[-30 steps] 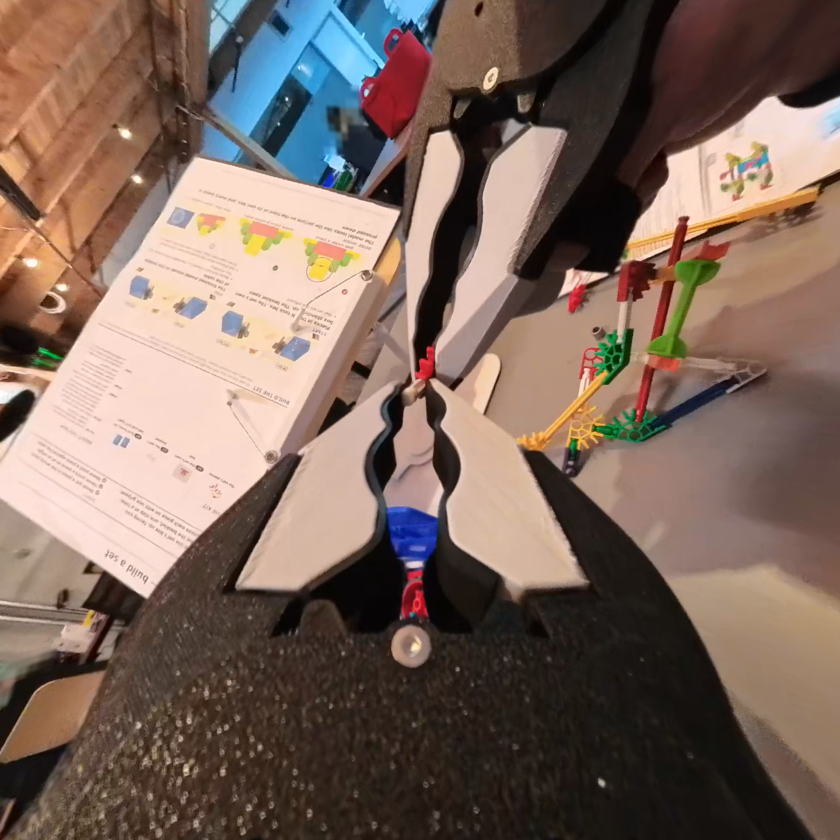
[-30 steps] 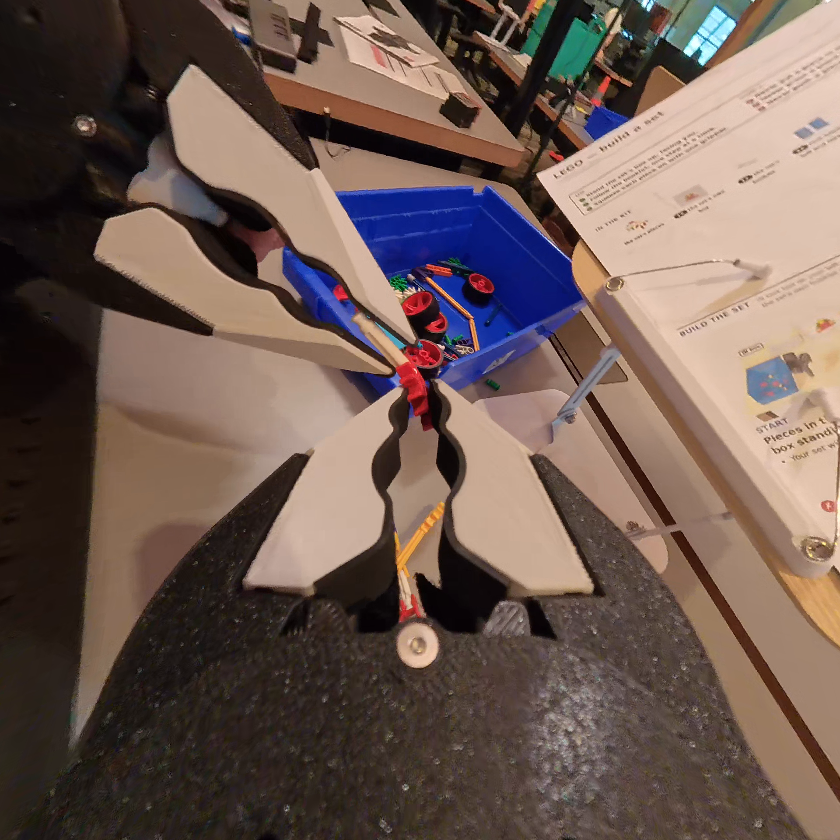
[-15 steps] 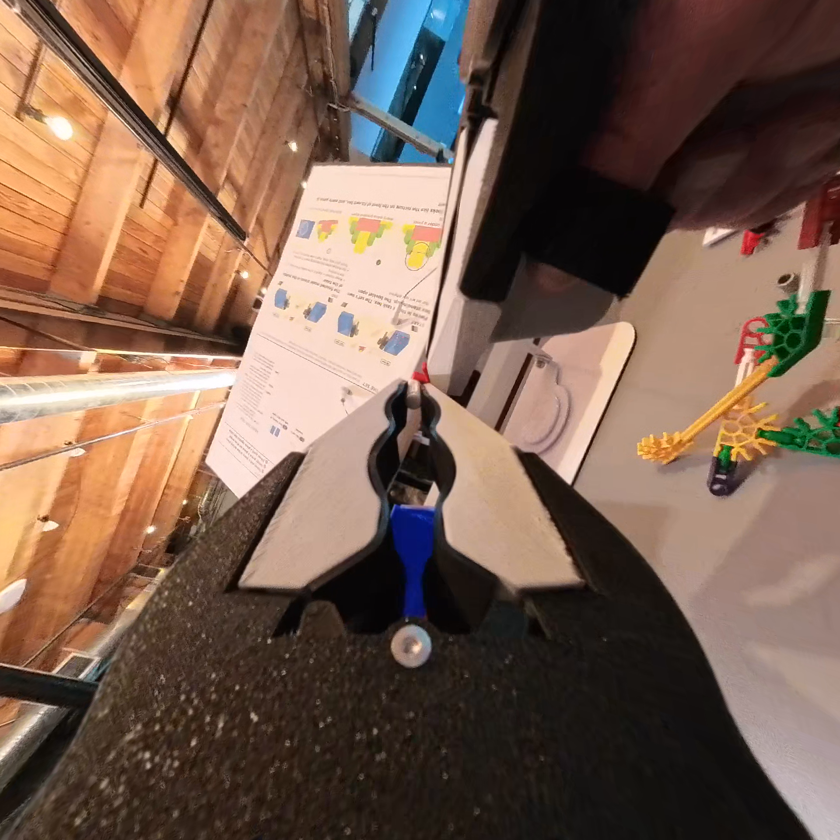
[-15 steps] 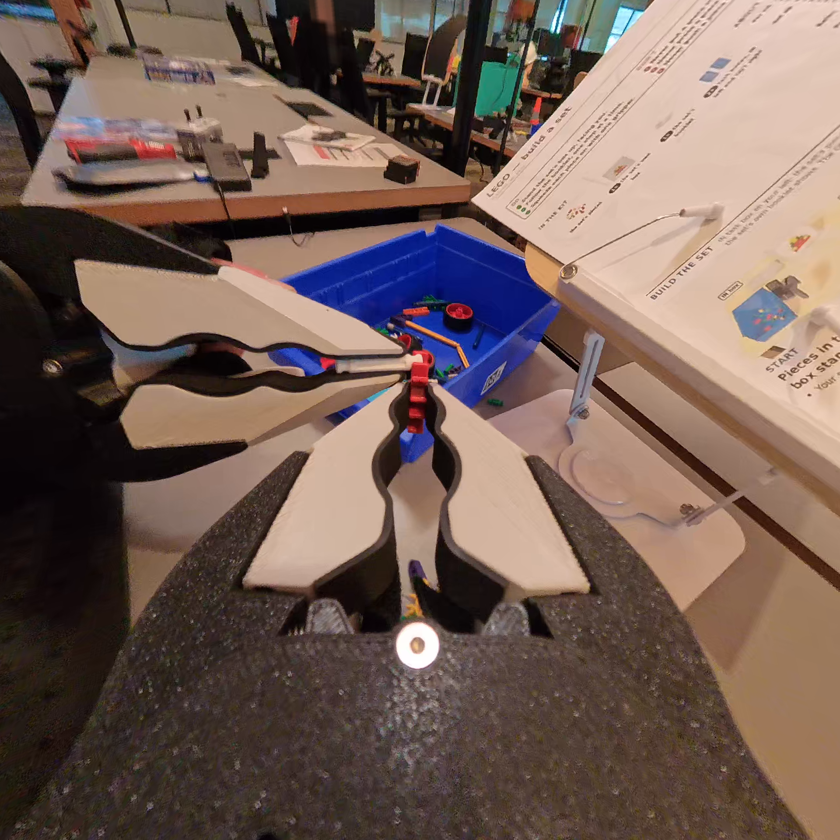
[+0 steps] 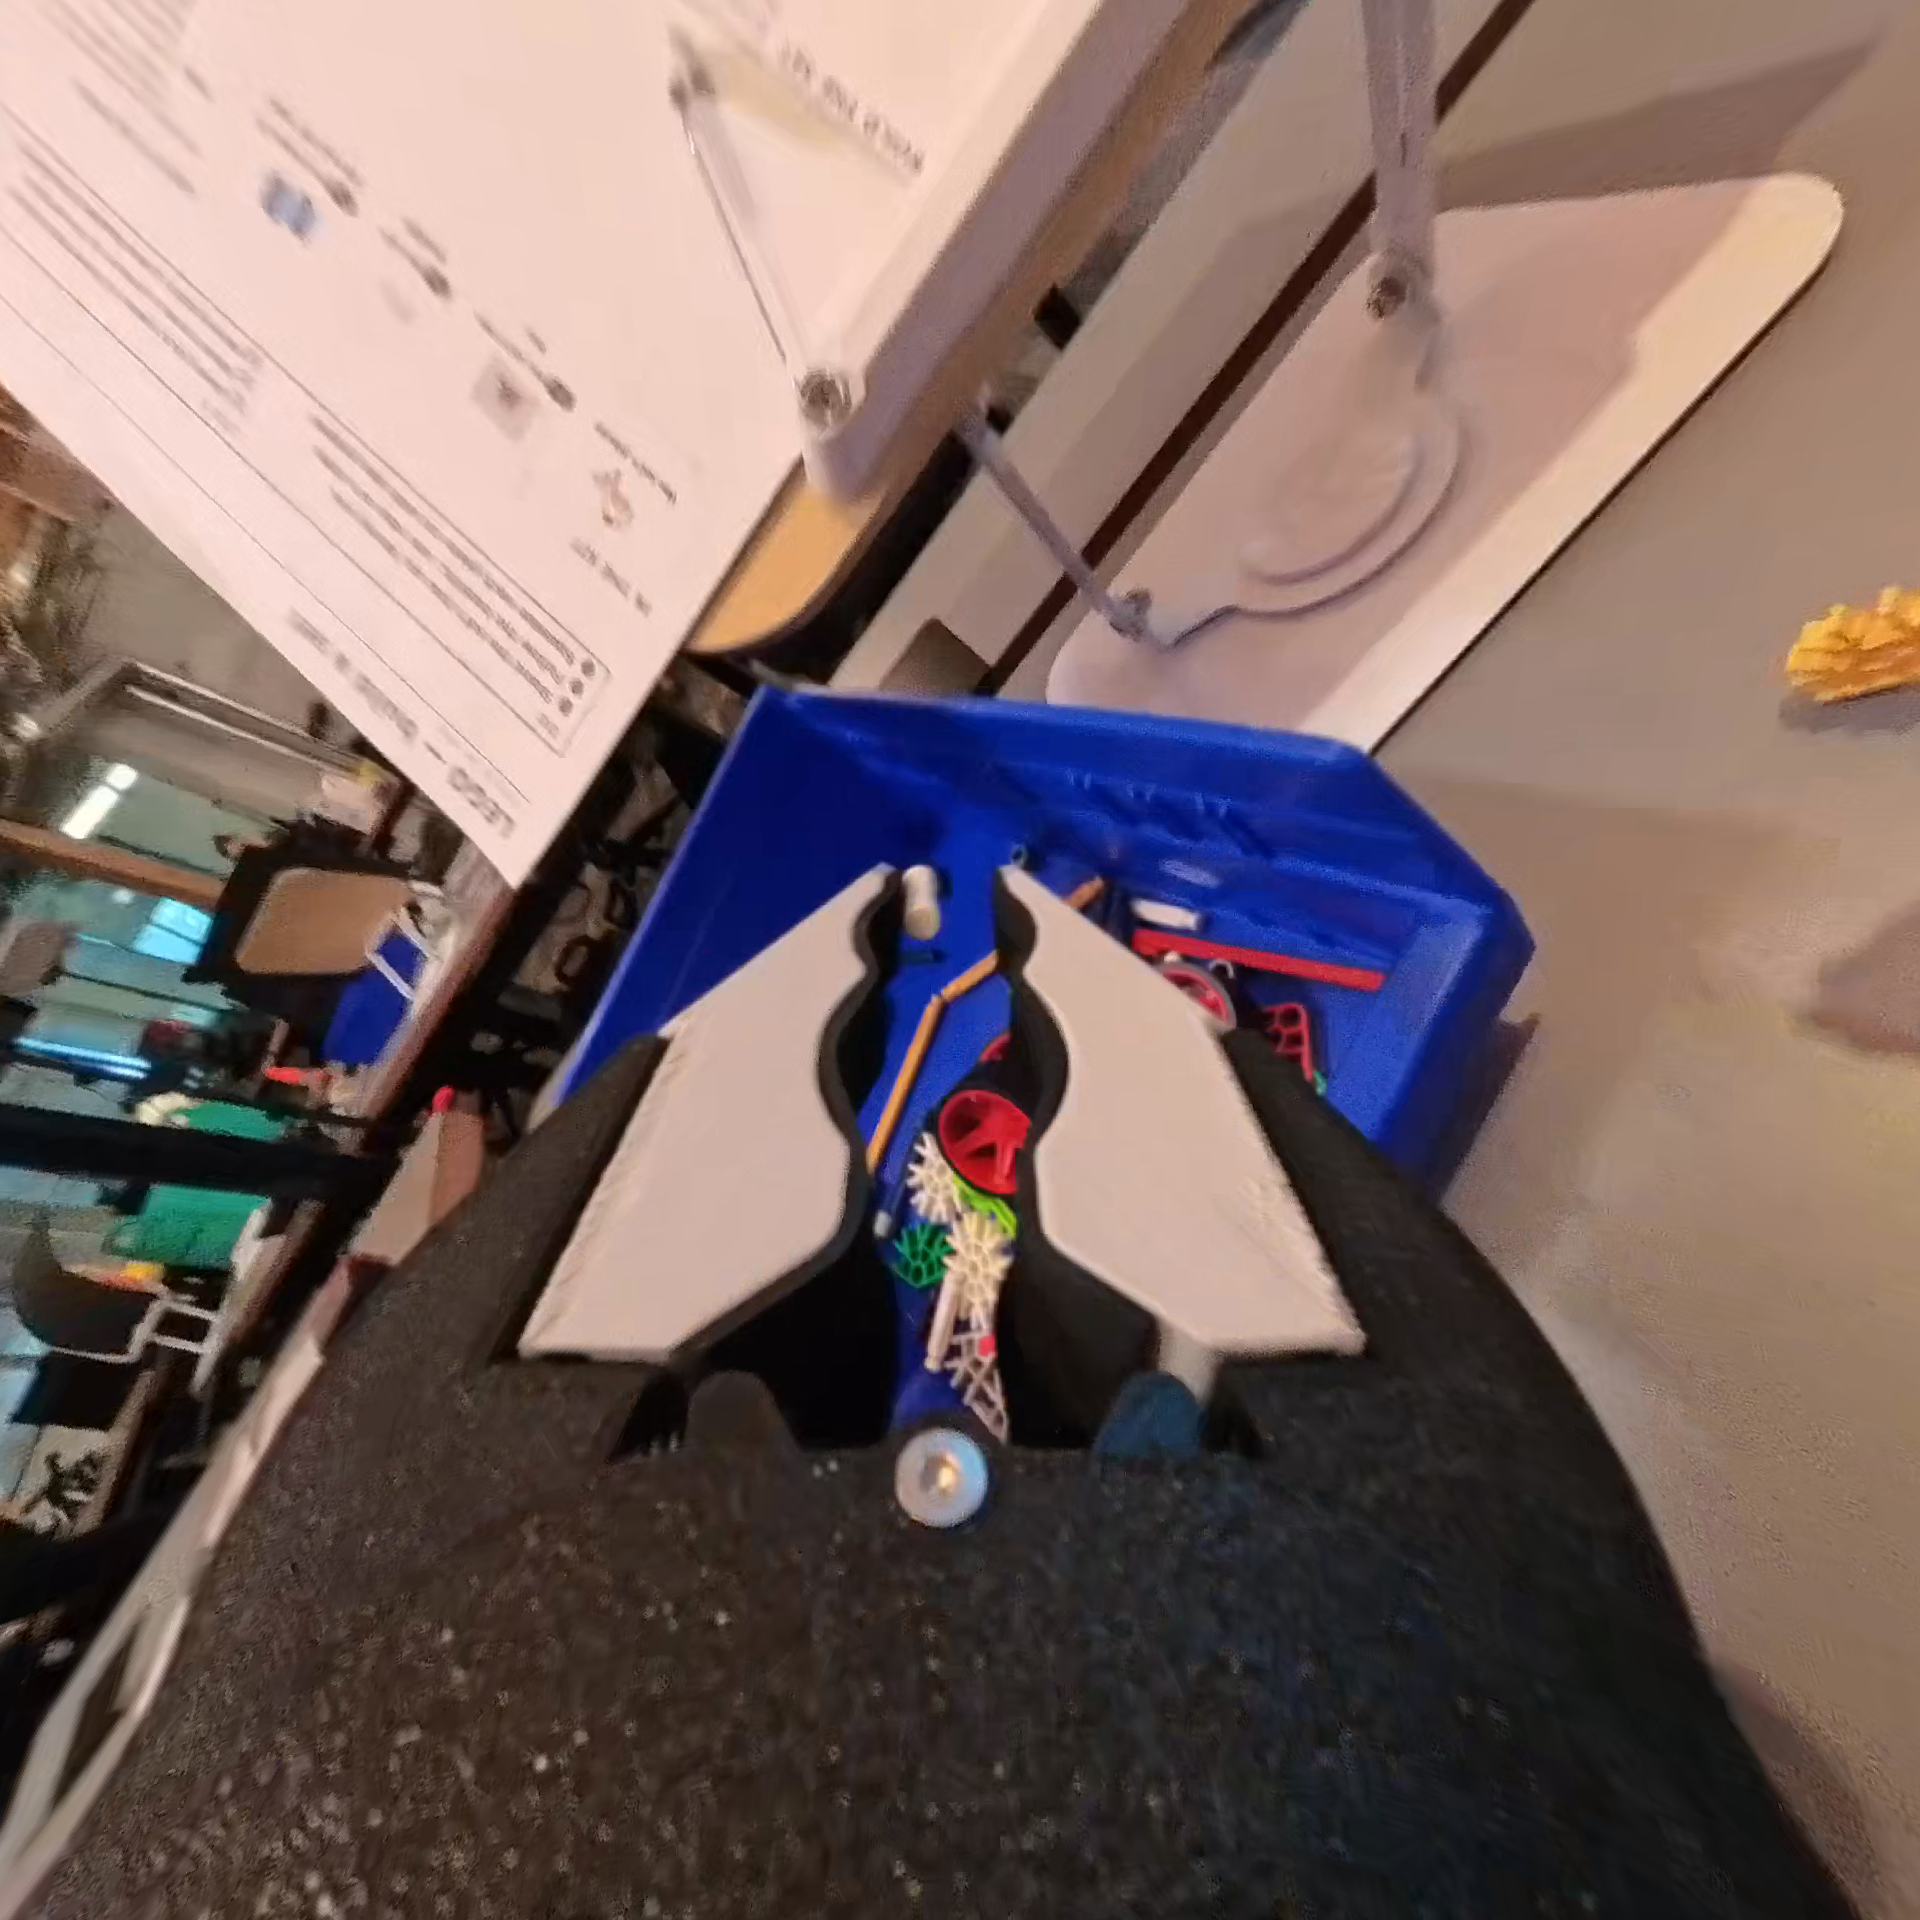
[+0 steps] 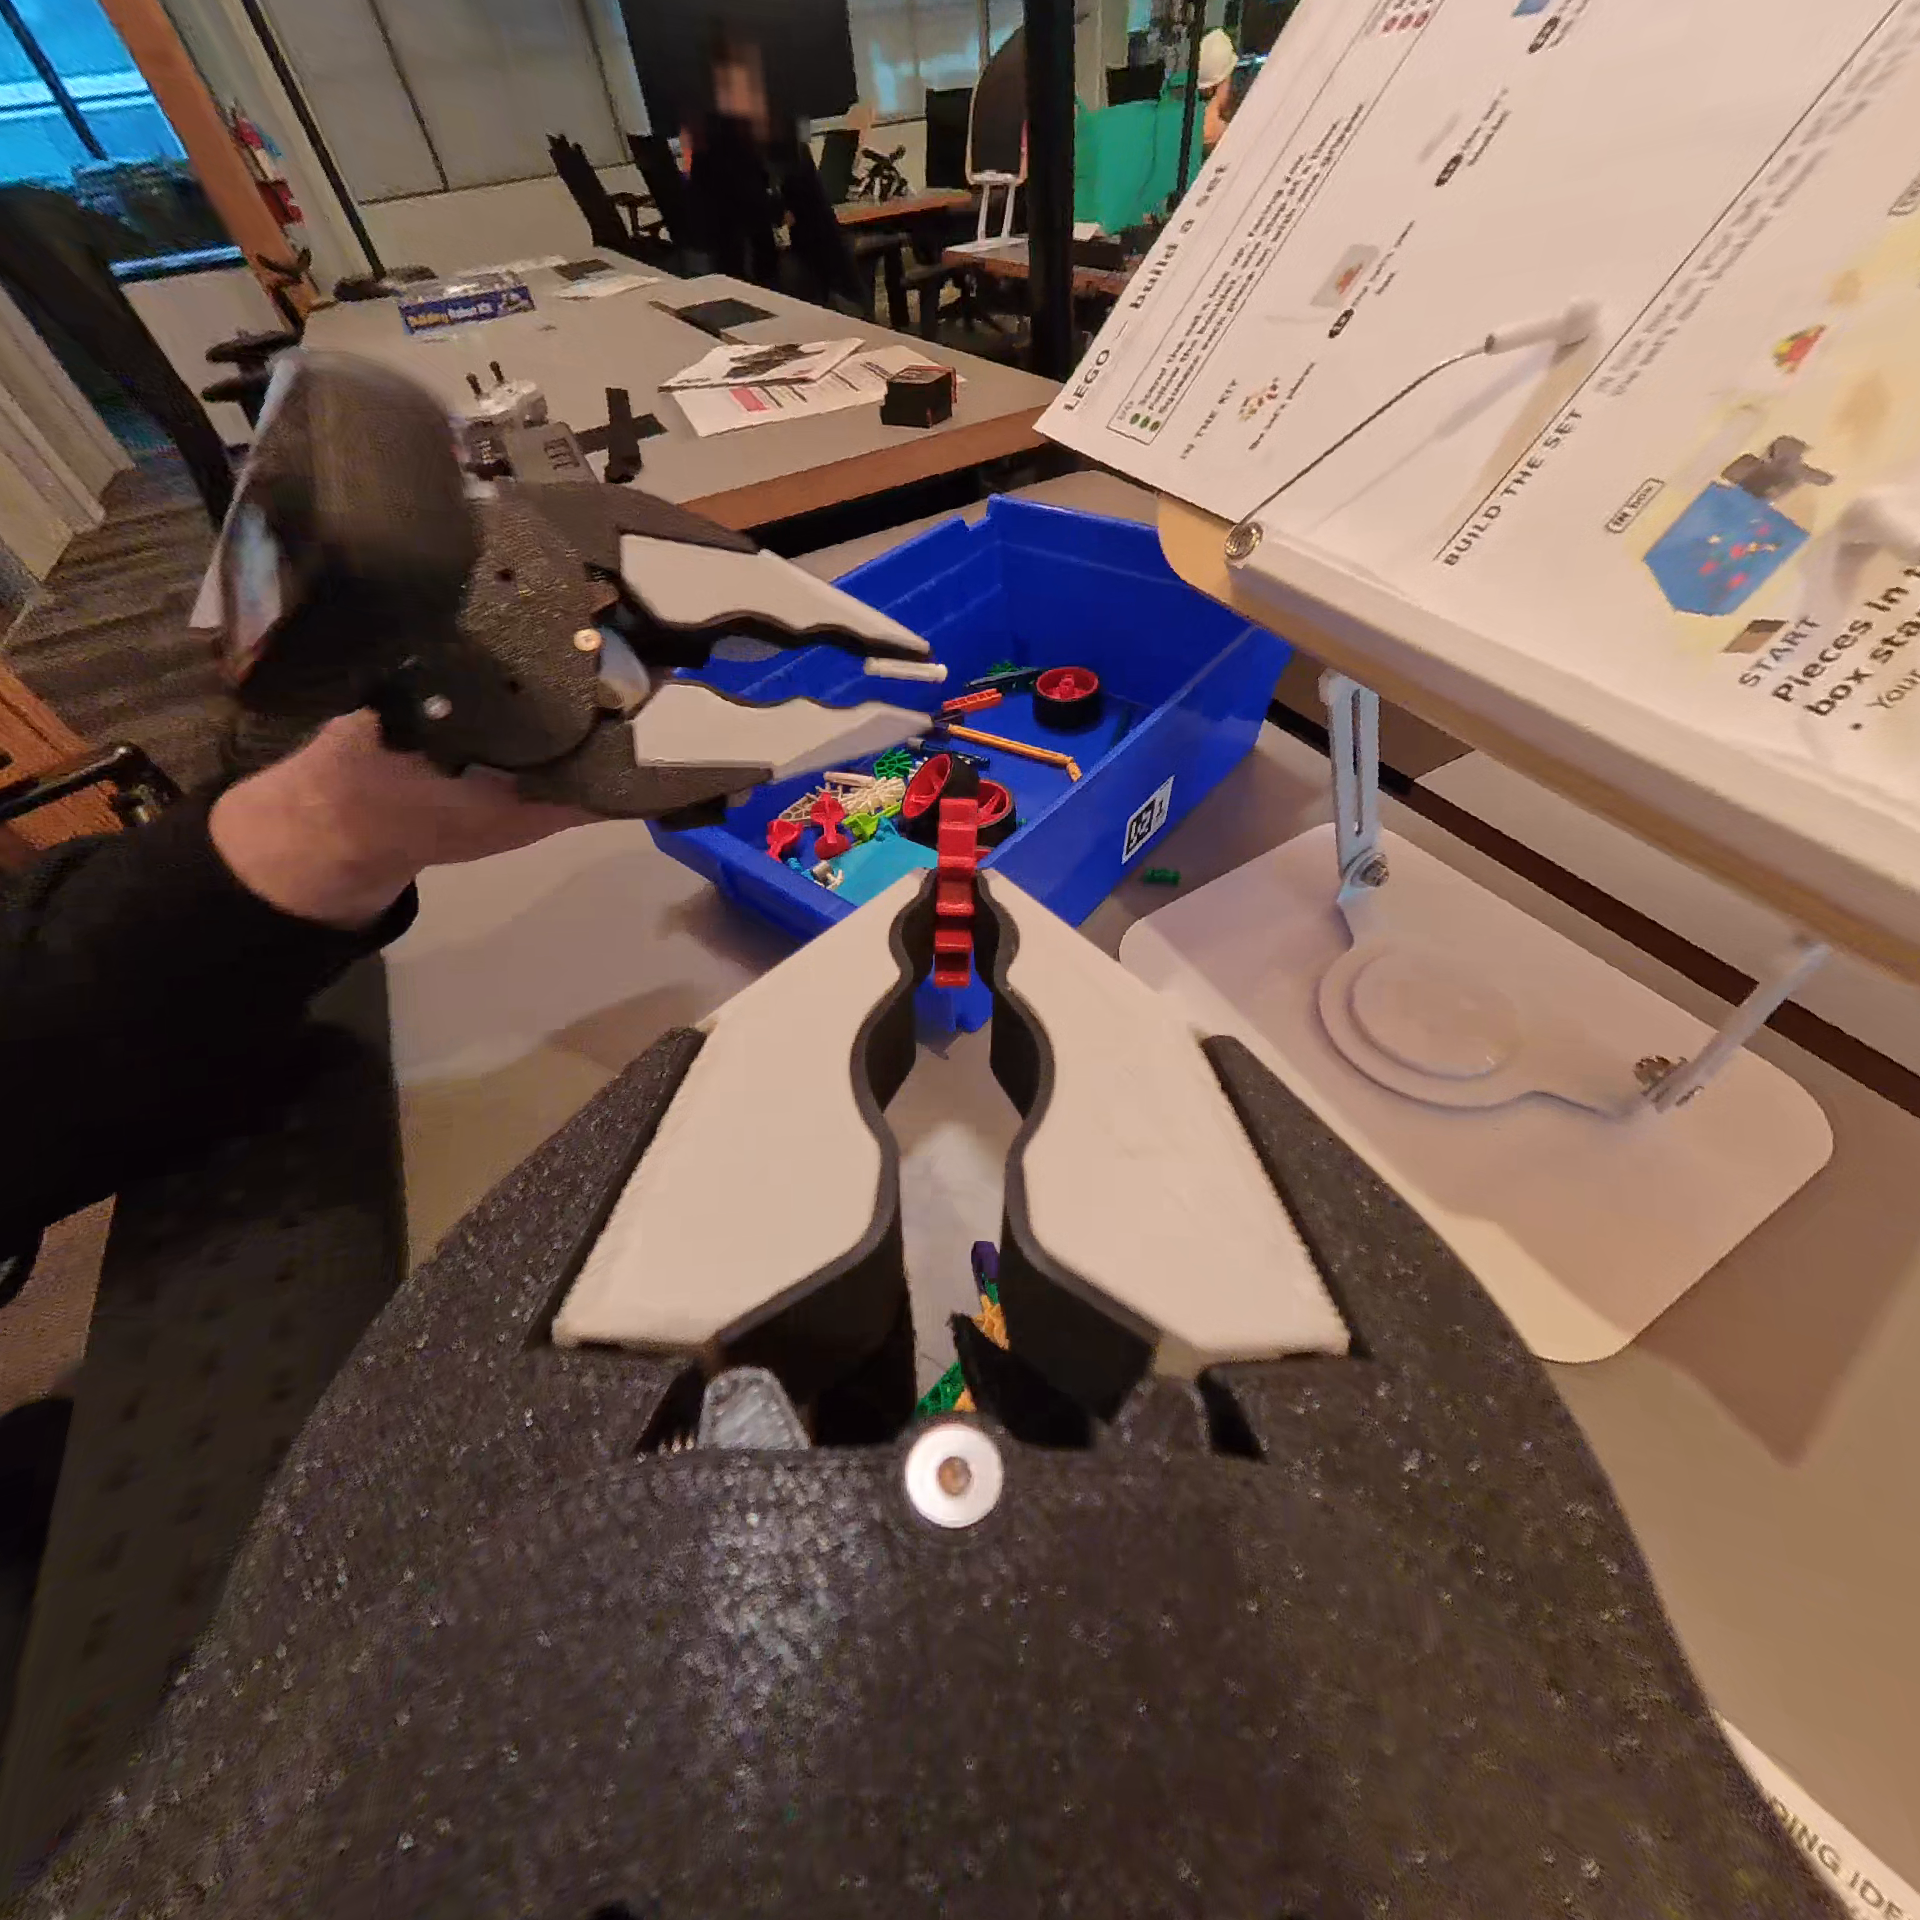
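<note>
Printed matter: a white instruction sheet with headings, small colour pictures and lines of text lies on a tilted, wood-edged white copy stand, held down by thin wire arms; its wording is not reproduced here. The blue plastic parts bin carries a small white square label on its front wall. More papers and a blue-printed box lie on the far grey table.

Your left gripper: the grey fingers are parted a little at the tips, over the bin. A short white rod sits at those tips. Whether the fingers press on it or merely lie beside it cannot be told. Your hand and dark sleeve show behind it in the right wrist view.

Your right gripper: the fingers are closed on a small red toothed connector piece, standing upright between the tips, just in front of the bin's near corner.

Bin contents: red wheels, an orange rod, white and green snowflake connectors, a red rod, a light-blue flat piece.

Surface: a smooth grey tabletop. A yellow fan-shaped connector lies on it, well apart from the bin. A small green piece lies just beside the stand's base.

Room: a large workspace with further wood-edged tables, dark chairs, a black post and windows.
</note>
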{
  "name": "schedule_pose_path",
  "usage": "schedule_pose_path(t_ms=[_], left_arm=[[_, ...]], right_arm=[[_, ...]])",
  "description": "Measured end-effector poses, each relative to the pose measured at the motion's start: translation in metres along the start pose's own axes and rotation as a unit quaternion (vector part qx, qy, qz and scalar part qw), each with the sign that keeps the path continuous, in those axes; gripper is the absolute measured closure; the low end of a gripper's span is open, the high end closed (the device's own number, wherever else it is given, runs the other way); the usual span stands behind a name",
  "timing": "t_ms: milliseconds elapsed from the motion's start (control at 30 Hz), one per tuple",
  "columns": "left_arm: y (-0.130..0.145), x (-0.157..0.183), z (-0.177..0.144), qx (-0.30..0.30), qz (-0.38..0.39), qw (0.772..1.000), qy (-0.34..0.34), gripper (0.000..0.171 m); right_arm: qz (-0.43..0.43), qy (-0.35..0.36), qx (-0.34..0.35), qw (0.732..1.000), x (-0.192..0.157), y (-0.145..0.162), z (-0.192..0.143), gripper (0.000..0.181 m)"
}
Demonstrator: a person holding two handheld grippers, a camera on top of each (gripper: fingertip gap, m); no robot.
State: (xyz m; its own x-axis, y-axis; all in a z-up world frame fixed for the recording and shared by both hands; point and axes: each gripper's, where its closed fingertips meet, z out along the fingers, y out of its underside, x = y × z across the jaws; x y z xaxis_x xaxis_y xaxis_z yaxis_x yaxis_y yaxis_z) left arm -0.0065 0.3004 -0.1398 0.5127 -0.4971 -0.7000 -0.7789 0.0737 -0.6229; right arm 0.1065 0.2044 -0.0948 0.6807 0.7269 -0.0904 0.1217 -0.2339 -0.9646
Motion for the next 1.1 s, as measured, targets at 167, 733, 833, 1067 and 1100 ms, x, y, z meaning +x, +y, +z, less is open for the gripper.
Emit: schedule_pose_path(t_ms=[167, 733, 833, 1067, 1100], left_arm=[[-0.020, 0.005, -0.009, 0.062, 0.020, 0.998, 0.013, 0.105], [-0.126, 0.091, -0.076, 0.278, 0.178, 0.942, 0.060, 0.149], [-0.119, 0.080, -0.072, 0.264, 0.163, 0.948, 0.062, 0.149], [-0.033, 0.018, -0.025, 0.096, 0.107, 0.989, 0.044, 0.148], [-0.015, 0.009, -0.016, 0.066, 0.090, 0.993, 0.040, 0.147]], right_arm=[[0.046, -0.058, 0.012, 0.997, -0.005, 0.000, -0.001, 0.178], [0.073, -0.194, -0.032, 0.978, -0.047, 0.014, -0.004, 0.176], [0.074, -0.182, -0.024, 0.980, -0.040, 0.010, -0.008, 0.159], [0.061, -0.100, 0.013, 0.993, 0.008, -0.004, -0.038, 0.159], [0.056, -0.087, 0.009, 0.995, 0.015, -0.003, -0.042, 0.158]])
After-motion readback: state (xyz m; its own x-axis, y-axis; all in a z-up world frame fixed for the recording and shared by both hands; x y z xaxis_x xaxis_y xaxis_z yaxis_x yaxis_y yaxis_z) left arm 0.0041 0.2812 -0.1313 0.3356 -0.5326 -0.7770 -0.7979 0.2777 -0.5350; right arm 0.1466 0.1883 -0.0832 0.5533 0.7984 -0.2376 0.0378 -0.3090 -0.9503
